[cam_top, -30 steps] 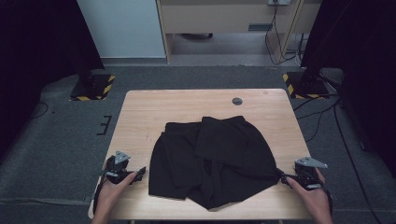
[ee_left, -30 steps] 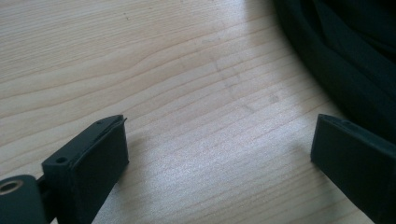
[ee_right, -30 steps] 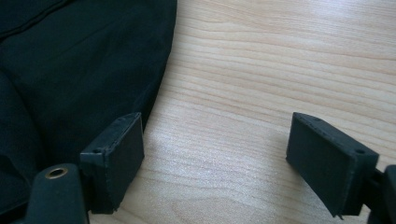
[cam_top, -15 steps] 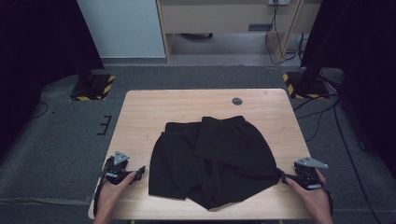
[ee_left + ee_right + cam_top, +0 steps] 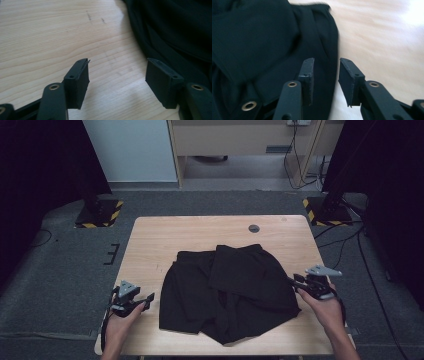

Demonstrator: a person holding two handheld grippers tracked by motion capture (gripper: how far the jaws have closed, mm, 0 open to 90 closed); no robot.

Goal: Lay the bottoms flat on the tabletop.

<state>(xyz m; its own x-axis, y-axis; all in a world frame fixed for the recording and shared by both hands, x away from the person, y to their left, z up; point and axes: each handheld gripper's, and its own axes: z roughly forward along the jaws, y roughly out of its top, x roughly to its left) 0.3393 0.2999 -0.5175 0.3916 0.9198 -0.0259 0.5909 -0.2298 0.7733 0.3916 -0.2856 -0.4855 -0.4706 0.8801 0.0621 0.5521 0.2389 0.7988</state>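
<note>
A pair of black shorts (image 5: 230, 285) lies crumpled and partly folded on the middle of the wooden table (image 5: 200, 235). My left gripper (image 5: 148, 300) rests near the table's front left, a short way left of the shorts' edge. In the left gripper view it (image 5: 117, 82) stands wide open over bare wood, with the shorts (image 5: 180, 30) just off to the right. My right gripper (image 5: 294, 282) is at the shorts' right edge. In the right gripper view its jaws (image 5: 325, 80) are narrowly apart over the hem of the shorts (image 5: 257, 37), with nothing pinched between them.
A small dark round disc (image 5: 254, 228) sits in the tabletop near the far edge. Black stands with yellow-striped bases stand on the floor at the left (image 5: 97, 212) and right (image 5: 325, 210). Cables run over the carpet at the right (image 5: 350, 245).
My right gripper has moved forward and slightly left along the shorts' right edge. The left gripper and the shorts have stayed put.
</note>
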